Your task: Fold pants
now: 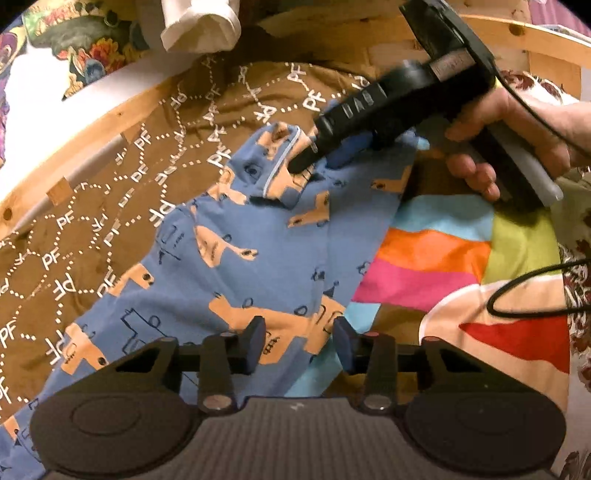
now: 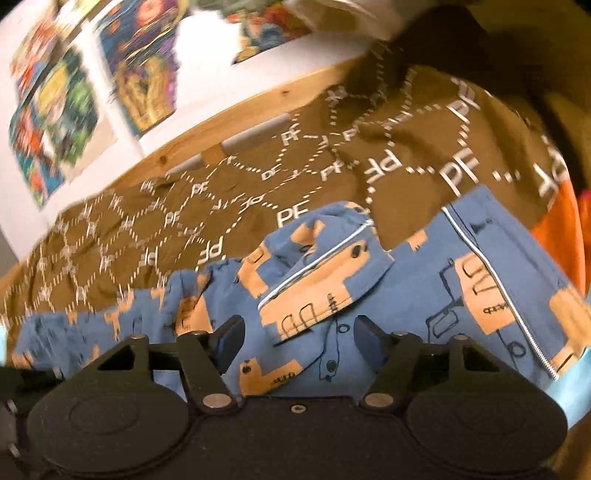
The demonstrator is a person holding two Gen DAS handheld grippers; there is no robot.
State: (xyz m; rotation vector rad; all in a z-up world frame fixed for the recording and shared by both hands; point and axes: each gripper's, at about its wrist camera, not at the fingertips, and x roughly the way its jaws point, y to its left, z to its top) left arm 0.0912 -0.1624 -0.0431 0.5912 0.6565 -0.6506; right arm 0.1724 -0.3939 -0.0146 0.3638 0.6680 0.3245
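Observation:
Blue pants (image 1: 236, 258) printed with tan shapes and edged in pale piping lie spread on a brown "PF" bedcover (image 1: 110, 206). My left gripper (image 1: 299, 343) hovers low over one leg near its right edge, pads apart with only flat cloth below them. A hand (image 1: 498, 147) holds the right gripper (image 1: 306, 162), whose tips touch the far end of the pants by the piping. In the right wrist view that gripper (image 2: 299, 338) stands open over a folded-over flap of the pants (image 2: 317, 280); the pads do not press on it.
A striped, many-coloured cloth (image 1: 436, 254) lies under the pants on the right. A wooden bed rail (image 1: 92, 136) runs along the far side below a white wall with posters (image 2: 55, 110). White fabric (image 1: 199, 26) hangs at the top. A black cable (image 1: 535, 291) crosses at right.

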